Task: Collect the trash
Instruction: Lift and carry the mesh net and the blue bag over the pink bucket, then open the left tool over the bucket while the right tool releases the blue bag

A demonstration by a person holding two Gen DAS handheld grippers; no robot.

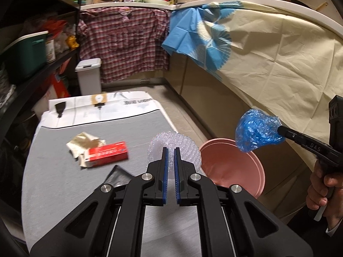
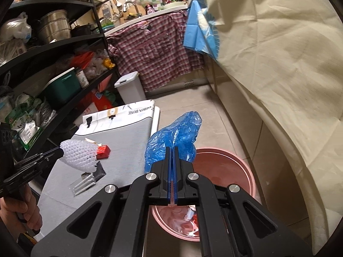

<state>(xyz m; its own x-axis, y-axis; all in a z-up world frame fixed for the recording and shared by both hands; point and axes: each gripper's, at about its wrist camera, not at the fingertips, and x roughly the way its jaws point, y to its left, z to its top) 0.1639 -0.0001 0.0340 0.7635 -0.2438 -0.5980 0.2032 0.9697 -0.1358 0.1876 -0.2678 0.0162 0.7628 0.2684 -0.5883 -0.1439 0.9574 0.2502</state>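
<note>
Am holding clear bubble wrap (image 1: 174, 147) clamped in left gripper (image 1: 171, 150) fingers, above table (image 1: 64, 192) edge. Right gripper (image 2: 172, 150) fingers clamping blue plastic bag (image 2: 173, 139), hanging over pink bucket (image 2: 246, 171). Red box (image 1: 108, 154) lying on table.

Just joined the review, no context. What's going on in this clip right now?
A person is clearing trash off a grey table with two handheld grippers. The left gripper is shut on a wad of clear bubble wrap; the right gripper is shut on a crumpled blue plastic bag. Both are near the pink bucket on the floor, which already holds some scraps. A red box, crumpled paper and small wrappers remain on the table.
</note>
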